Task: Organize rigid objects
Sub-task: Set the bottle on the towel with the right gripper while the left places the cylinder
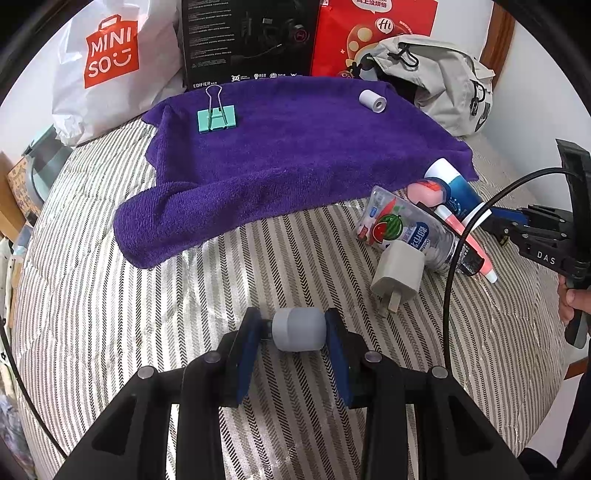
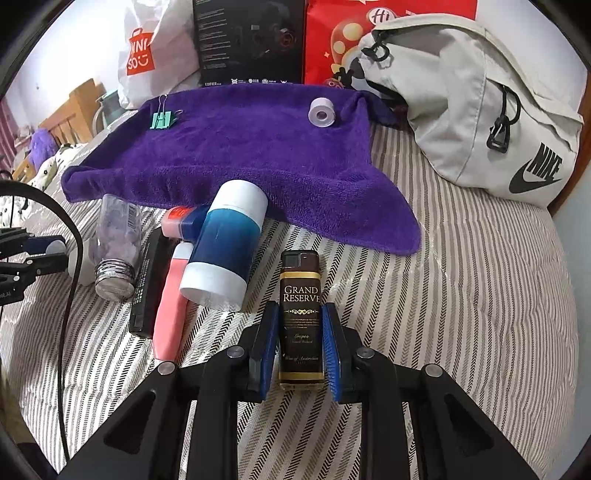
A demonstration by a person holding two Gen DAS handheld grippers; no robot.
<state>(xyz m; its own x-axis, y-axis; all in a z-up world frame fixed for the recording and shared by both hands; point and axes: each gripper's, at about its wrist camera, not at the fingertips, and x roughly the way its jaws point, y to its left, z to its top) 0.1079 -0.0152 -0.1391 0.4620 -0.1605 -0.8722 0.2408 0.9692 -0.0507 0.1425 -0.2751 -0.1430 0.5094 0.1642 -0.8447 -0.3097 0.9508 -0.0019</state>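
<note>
Your left gripper (image 1: 298,332) had its blue-padded fingers (image 1: 245,354) clenched on a small grey cylinder (image 1: 299,329), gripping it end to end just above the striped bedspread (image 1: 110,314). Your right gripper (image 2: 300,345) held a dark brown Grand Reserve lighter (image 2: 300,321) between its fingers (image 2: 331,350), the pads pressed against both long sides and the lighter's cap pointing away from you.

Ahead of both tools, a purple towel (image 1: 288,158) lay spread over the bed. On its far left sat a mint binder clip (image 1: 216,118), and on its far right a small white roll (image 1: 372,100), the two well apart.

At the towel's near right edge you had a cluster of things still on the bedspread: a blue and white tube (image 2: 225,247), a pink tube (image 2: 171,310) just beside it, a flat black bar (image 2: 147,288) next to that, and a clear bottle with a watermelon label (image 1: 406,230) lying on its side. A white plug adapter (image 1: 397,273) rested against that bottle, prongs toward you.

Behind the towel stood a Miniso bag (image 1: 110,62), a black Edifier box (image 1: 251,40), a red bag (image 1: 369,29) and a grey Nike backpack (image 2: 480,110). Your hand (image 1: 569,299) showed at the right edge of the left wrist view, gripping the other tool's handle.
</note>
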